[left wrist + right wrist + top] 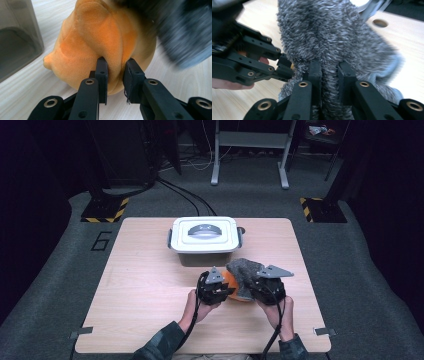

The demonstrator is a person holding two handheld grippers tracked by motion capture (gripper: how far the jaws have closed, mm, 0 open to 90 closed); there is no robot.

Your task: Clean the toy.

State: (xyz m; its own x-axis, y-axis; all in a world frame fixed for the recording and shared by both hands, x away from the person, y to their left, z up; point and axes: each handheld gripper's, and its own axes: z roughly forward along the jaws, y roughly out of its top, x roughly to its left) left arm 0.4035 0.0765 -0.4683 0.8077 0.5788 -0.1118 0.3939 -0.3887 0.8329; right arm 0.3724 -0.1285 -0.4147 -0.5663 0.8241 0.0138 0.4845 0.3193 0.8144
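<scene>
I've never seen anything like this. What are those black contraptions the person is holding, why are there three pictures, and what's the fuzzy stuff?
A person sits at a pale wooden table and holds a black two-jawed hand tool in each hand. One picture comes from a camera overhead; the other two come from small cameras riding on the tools, looking along their jaws.

The left tool pinches a fold of a soft orange plush toy. The right tool is clamped on a shaggy grey knitted cloth that lies over the toy. Both tools meet at the same bundle near the table's front edge.

Behind them stands a white lidded plastic box with a handle on top. Its lid is on.
</scene>
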